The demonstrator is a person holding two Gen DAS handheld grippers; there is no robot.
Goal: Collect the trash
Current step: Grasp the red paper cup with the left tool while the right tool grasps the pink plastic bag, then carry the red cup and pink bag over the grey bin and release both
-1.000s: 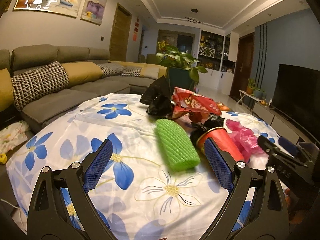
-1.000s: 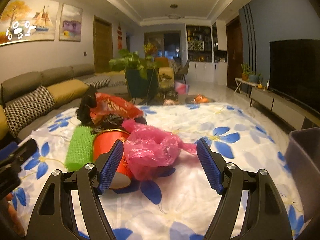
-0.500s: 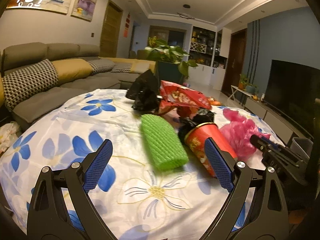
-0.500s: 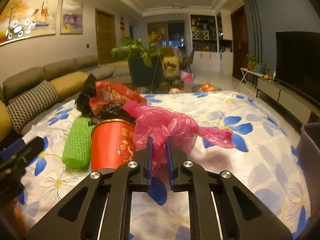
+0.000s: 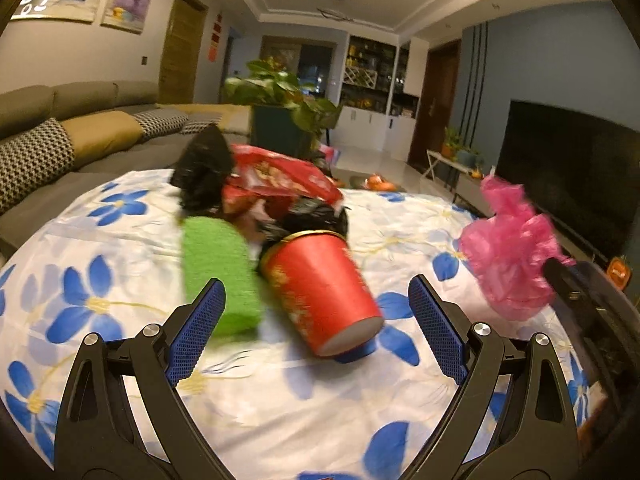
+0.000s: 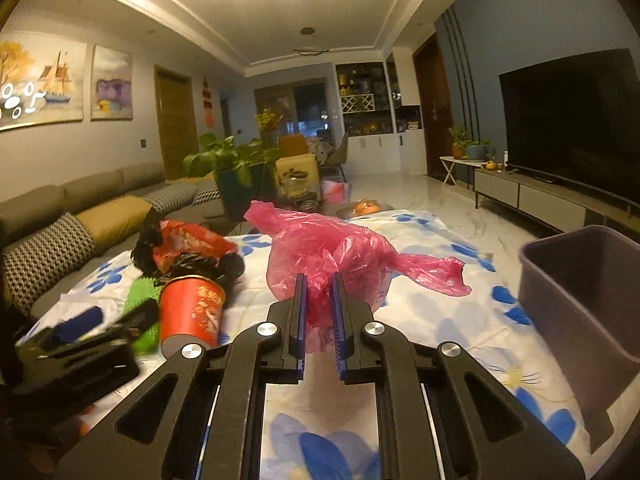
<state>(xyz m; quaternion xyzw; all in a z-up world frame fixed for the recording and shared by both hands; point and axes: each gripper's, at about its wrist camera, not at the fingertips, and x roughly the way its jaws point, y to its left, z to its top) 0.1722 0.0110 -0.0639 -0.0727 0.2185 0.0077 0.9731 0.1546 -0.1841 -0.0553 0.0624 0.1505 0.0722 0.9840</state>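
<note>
Right gripper (image 6: pixel 319 312) is clamped on the pink bag (image 6: pixel 332 248); keep that pinch firm, carry it rightward over the bin (image 6: pixel 580 280). Left gripper (image 5: pixel 316 328), jaws apart, has the cup (image 5: pixel 320 280) between them.

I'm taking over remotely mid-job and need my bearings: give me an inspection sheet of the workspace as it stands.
Surface: table under a floral cloth, white with blue flowers.
Job's things: pink plastic bag lifted off the cloth; red paper cup lying on its side; green foam net beside it; red snack wrapper and black bags piled behind.
Bin: grey tub at the table's right edge.
Clutter: nothing seen beyond the trash.
Grippers: right gripper shut on the pink plastic bag; left gripper open, its jaws either side of the red paper cup, not gripping.
Cables: nothing seen.
Surroundings: sofa, potted plant, television.
</note>
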